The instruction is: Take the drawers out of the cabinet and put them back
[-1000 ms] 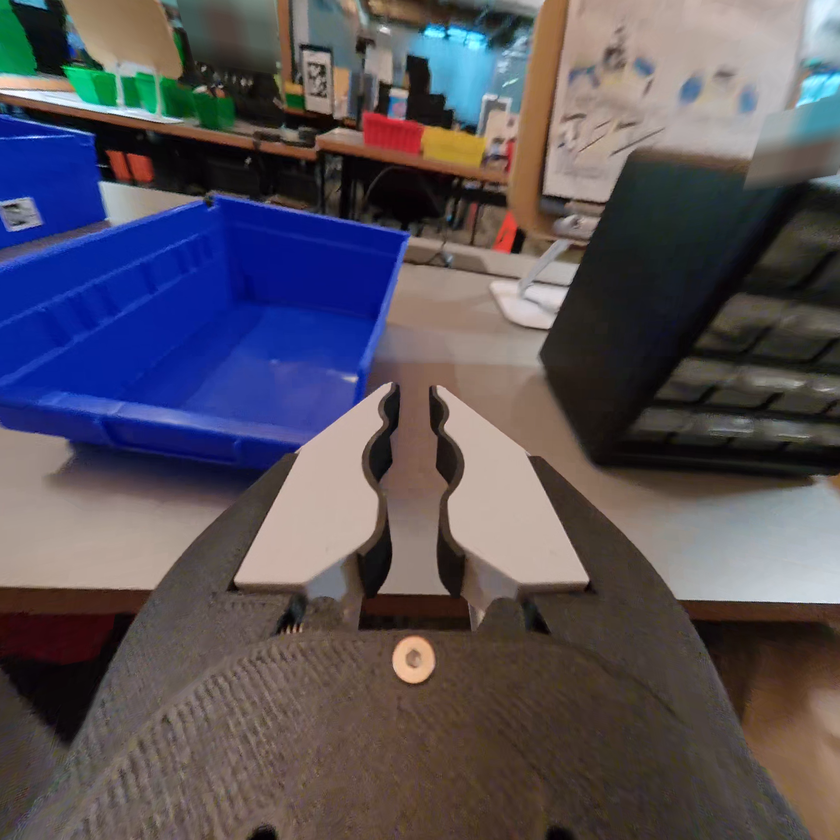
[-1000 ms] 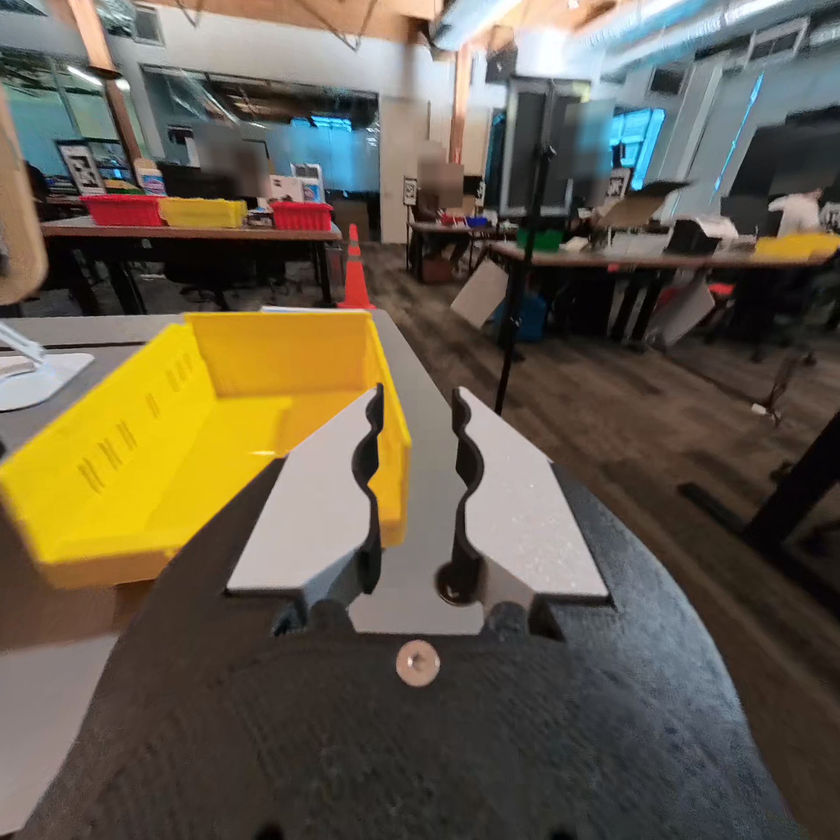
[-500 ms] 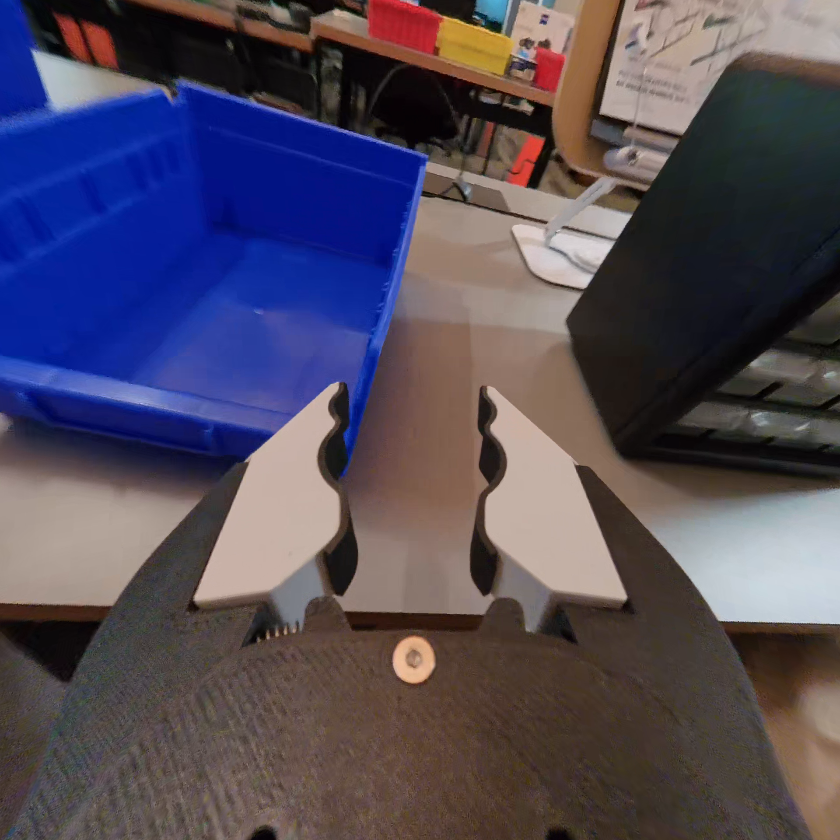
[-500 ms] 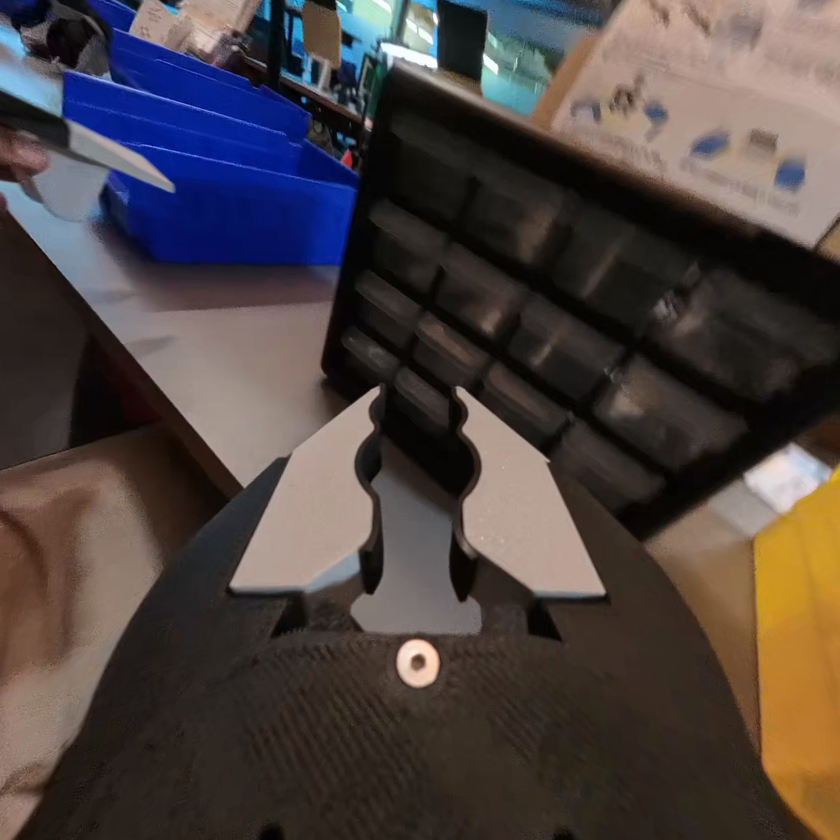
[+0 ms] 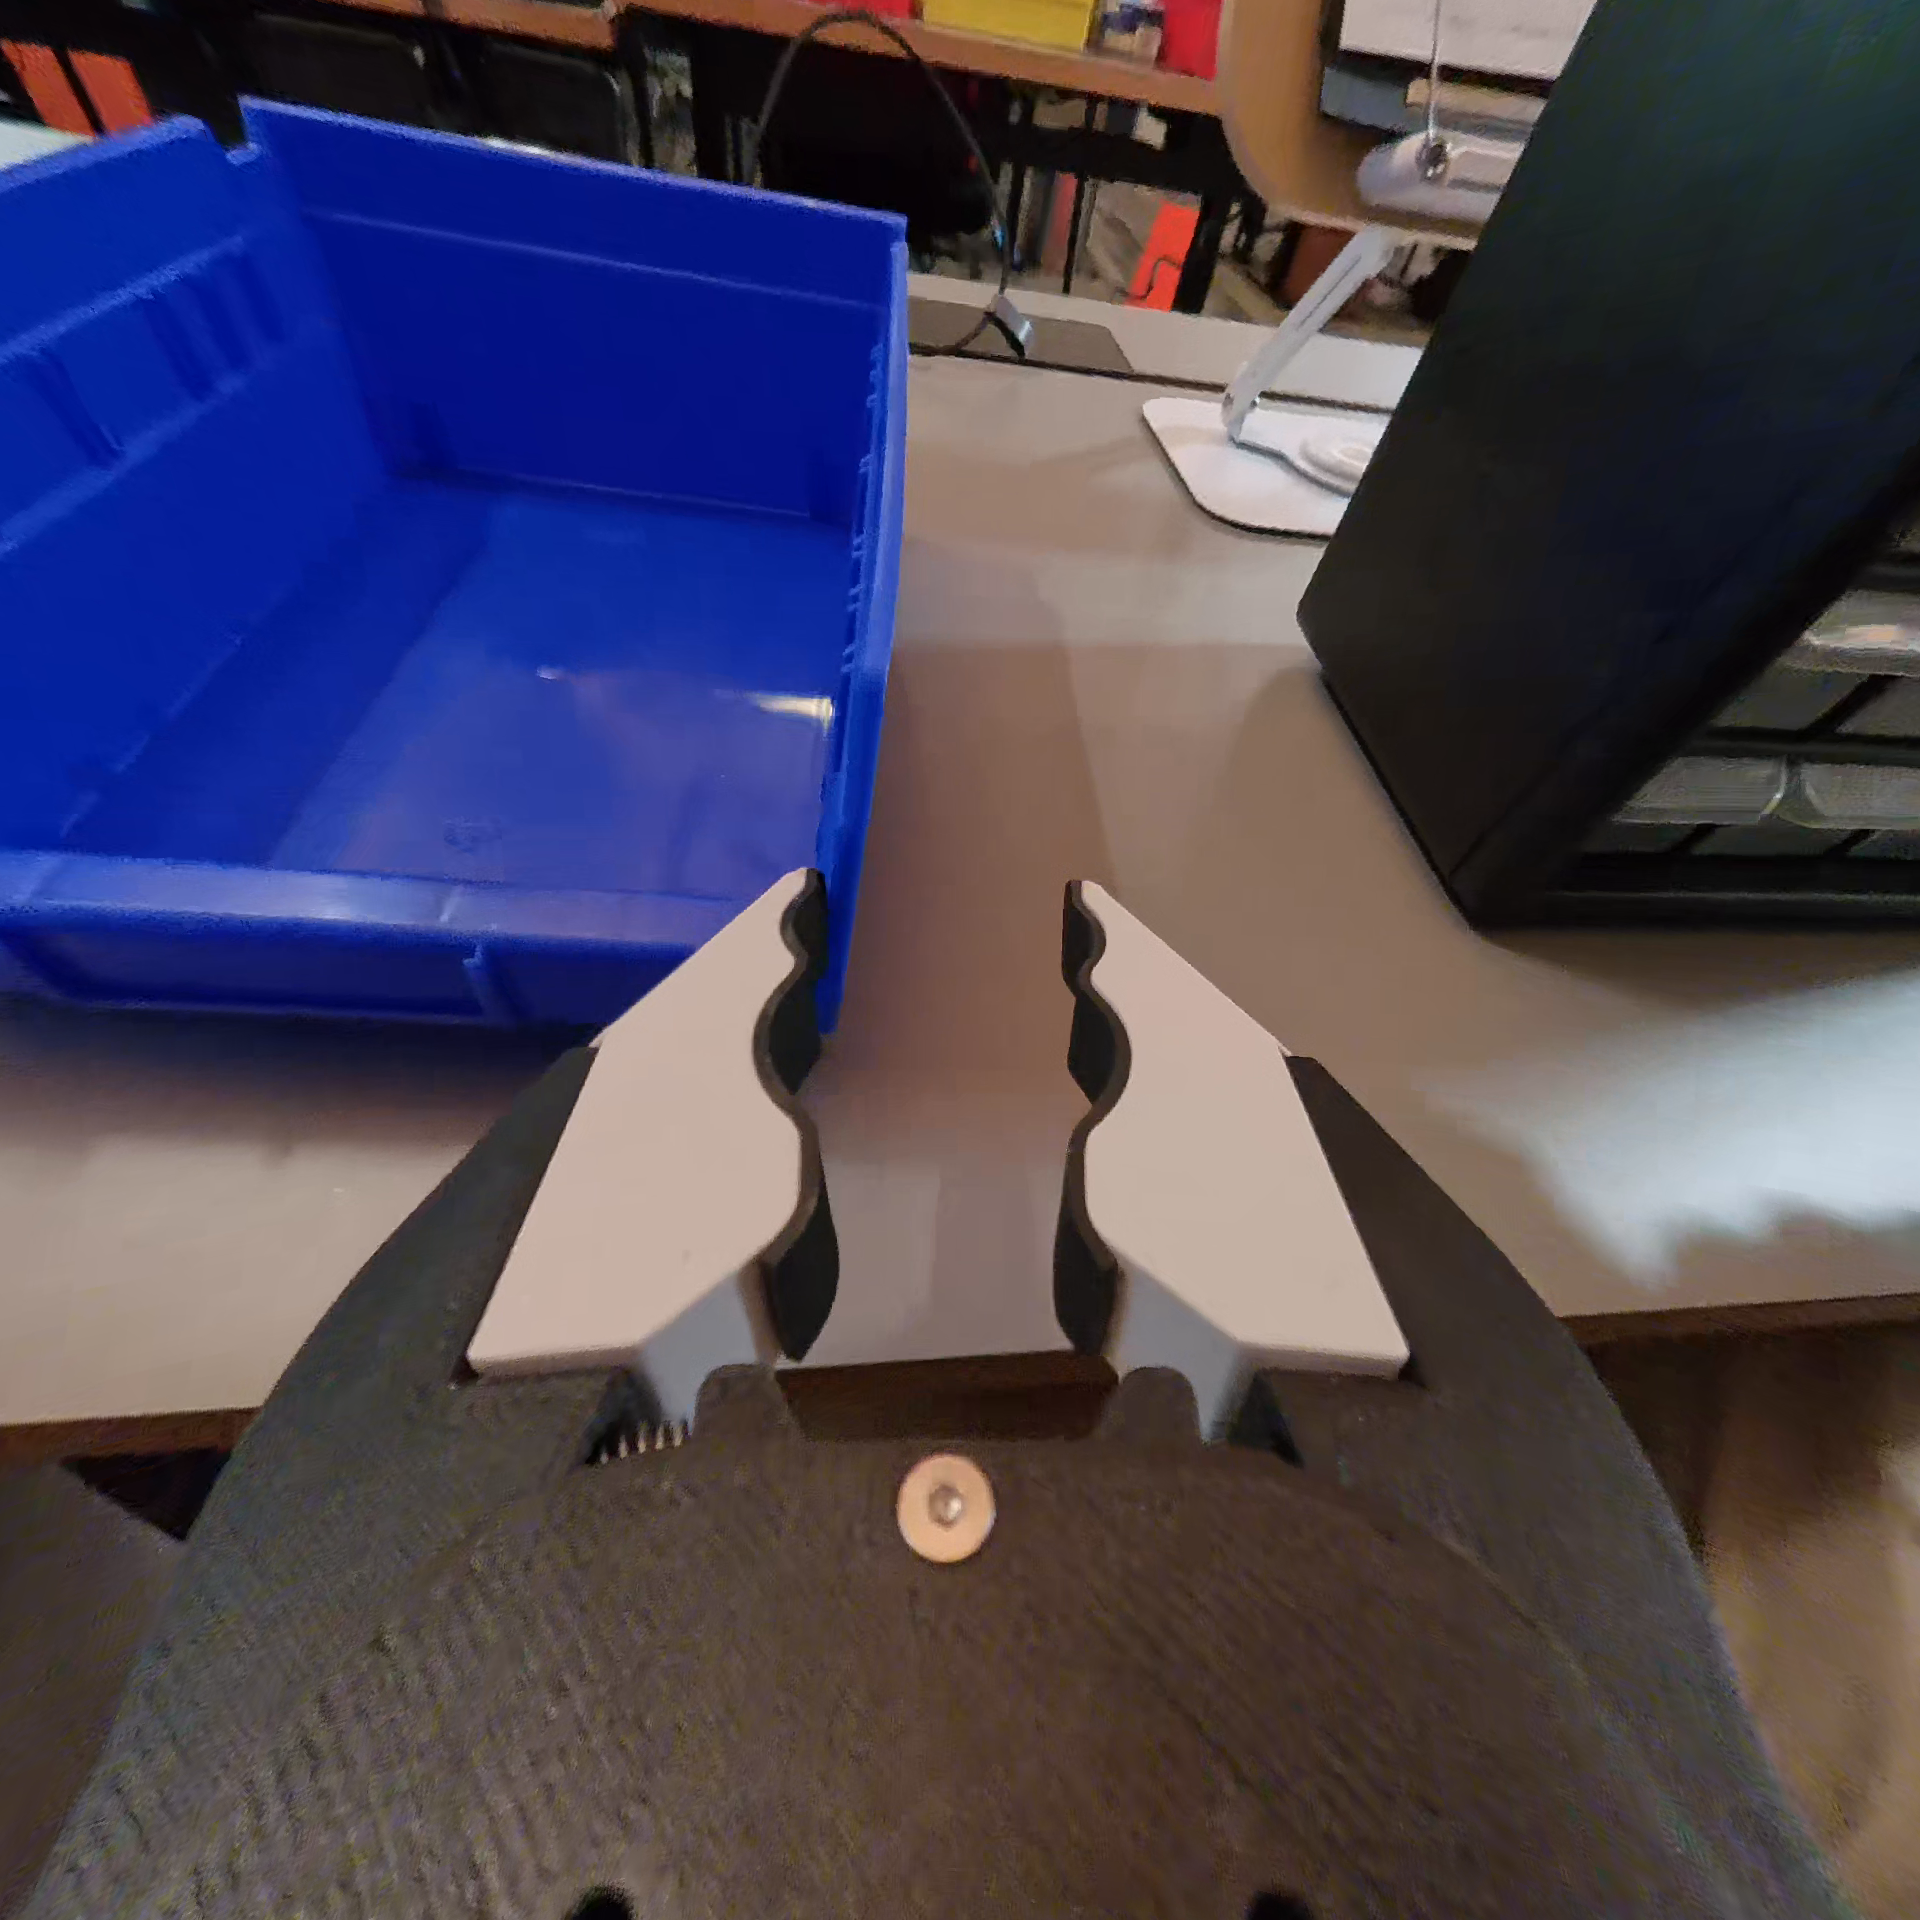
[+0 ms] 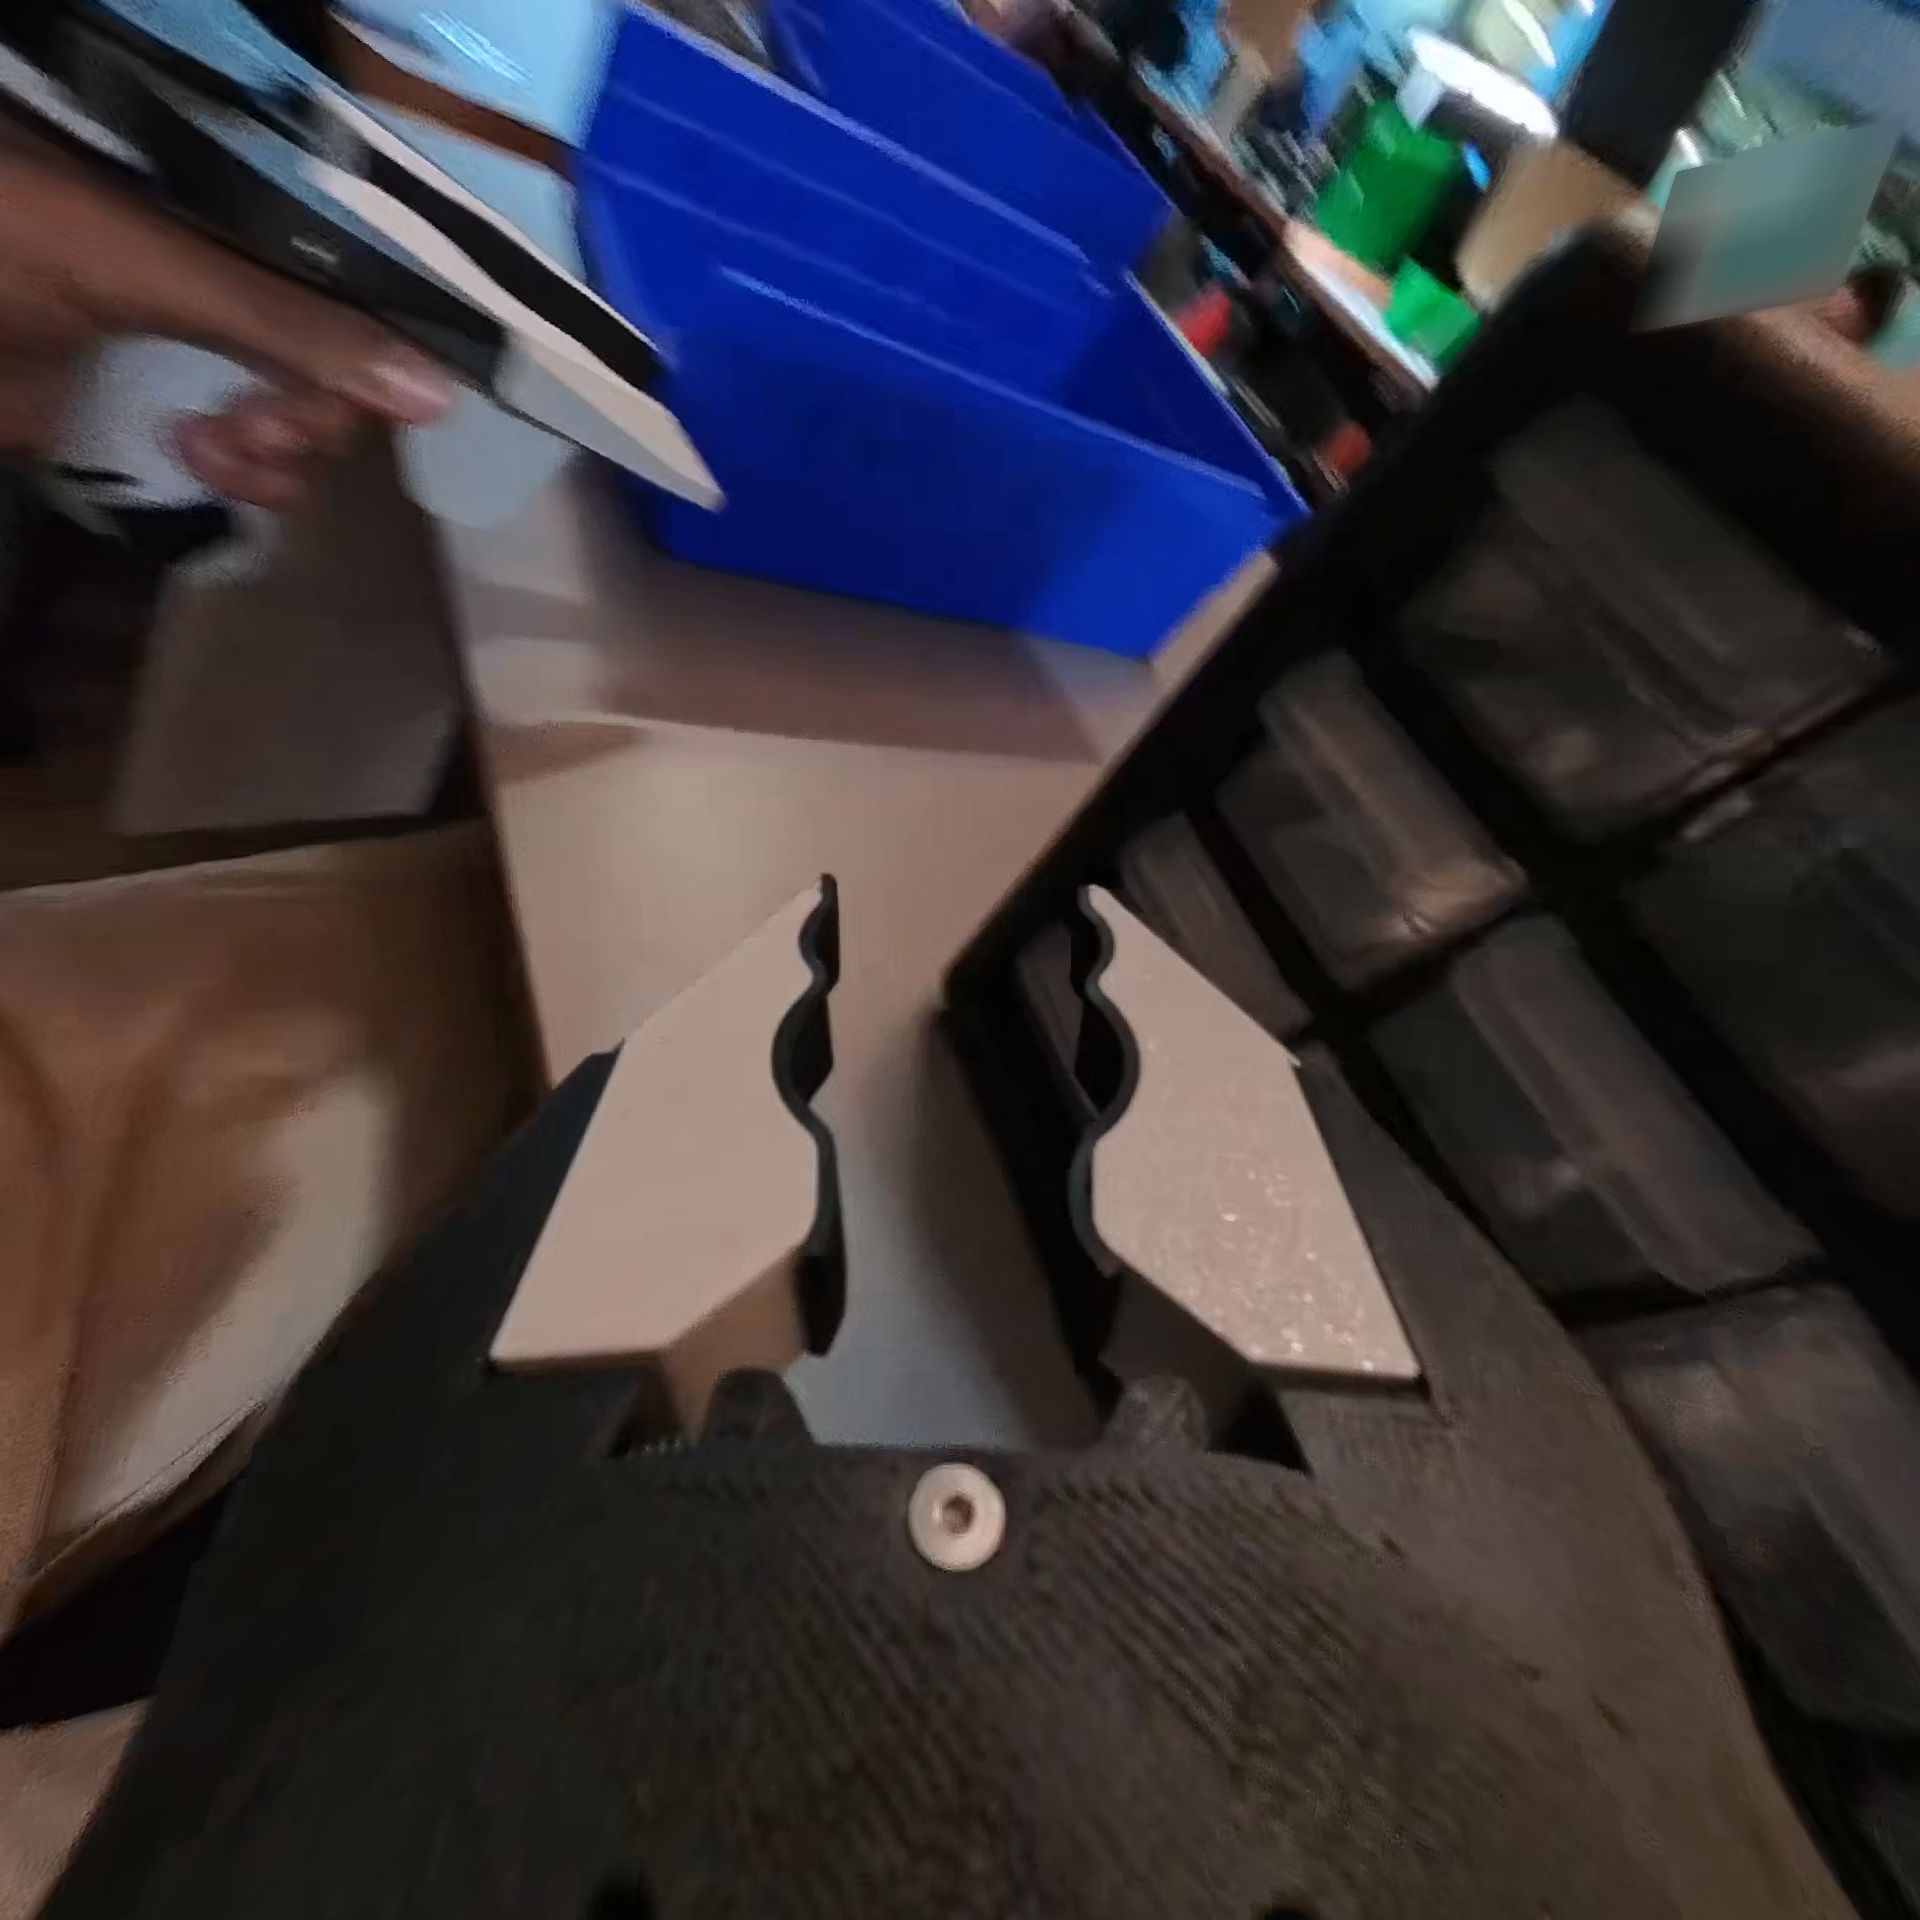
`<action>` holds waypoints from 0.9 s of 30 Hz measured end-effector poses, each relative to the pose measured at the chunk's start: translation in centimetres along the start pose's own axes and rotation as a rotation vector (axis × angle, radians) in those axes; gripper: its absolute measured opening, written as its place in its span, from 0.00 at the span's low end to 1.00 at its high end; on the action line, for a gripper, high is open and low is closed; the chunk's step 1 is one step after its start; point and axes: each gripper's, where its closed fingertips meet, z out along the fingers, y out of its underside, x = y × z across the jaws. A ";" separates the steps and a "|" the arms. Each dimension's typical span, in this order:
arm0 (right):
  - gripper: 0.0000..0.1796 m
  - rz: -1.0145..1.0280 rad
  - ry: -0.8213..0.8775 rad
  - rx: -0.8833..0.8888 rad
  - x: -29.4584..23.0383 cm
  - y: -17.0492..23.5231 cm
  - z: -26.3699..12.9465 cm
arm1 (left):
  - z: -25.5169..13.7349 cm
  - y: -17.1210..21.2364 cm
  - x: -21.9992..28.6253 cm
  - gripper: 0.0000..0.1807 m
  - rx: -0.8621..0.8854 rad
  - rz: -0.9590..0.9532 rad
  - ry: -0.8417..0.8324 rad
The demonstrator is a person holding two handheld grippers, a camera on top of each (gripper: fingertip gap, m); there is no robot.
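Two tools are in view, one black cabinet (image 5: 1621, 436), and blue bins: one blue bin (image 5: 436, 582) shows in the left wrist view, and at least two stand in a row at 12 o'clock in the blurred right wrist view.

The left tool (image 5: 943, 904) is open with a wide gap between its grey fingers and holds nothing. It hovers over the near edge of the grey worktop (image 5: 1091, 727); its left fingertip appears in front of the near right corner of the blue bin, and contact cannot be judged.

The right tool (image 6: 954, 902) is also open and empty. Its right fingertip lies over the lower left corner of the cabinet; touching or not, I cannot tell.

The cabinet stands on the worktop at 2 o'clock from the left tool. Its front carries rows of small drawers (image 6: 1361, 831), dark and translucent, all pushed in where visible.

A white stand (image 5: 1278, 457) sits behind it at 1 o'clock.
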 end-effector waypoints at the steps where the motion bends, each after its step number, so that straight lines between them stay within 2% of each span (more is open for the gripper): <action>1: 0.24 -0.013 -0.050 0.060 -0.8 -0.3 -0.4 | -0.1 0.1 -0.2 0.22 0.010 -0.008 -0.009; 4: 0.23 -0.006 -0.039 0.097 0.2 0.5 -0.2 | 0.5 0.0 -0.6 0.19 0.026 -0.018 -0.076; 6: 0.22 0.136 -0.050 0.106 1.6 0.8 -0.1 | 1.0 0.1 -0.2 0.22 0.014 0.005 -0.096; 9: 0.25 0.268 -0.174 0.137 0.8 0.1 -0.2 | 1.2 0.3 0.5 0.24 0.017 0.054 -0.102; 16: 0.26 0.327 -0.151 0.124 1.4 0.1 0.7 | -0.7 0.9 0.4 0.20 0.023 0.207 -0.149; 23: 0.26 0.347 -0.159 0.109 0.0 0.8 0.6 | -1.8 -0.4 0.6 0.21 0.079 0.067 -0.099; 27: 0.30 0.313 -0.134 0.103 0.1 1.7 0.5 | -1.5 -1.5 2.2 0.21 0.106 0.132 -0.046</action>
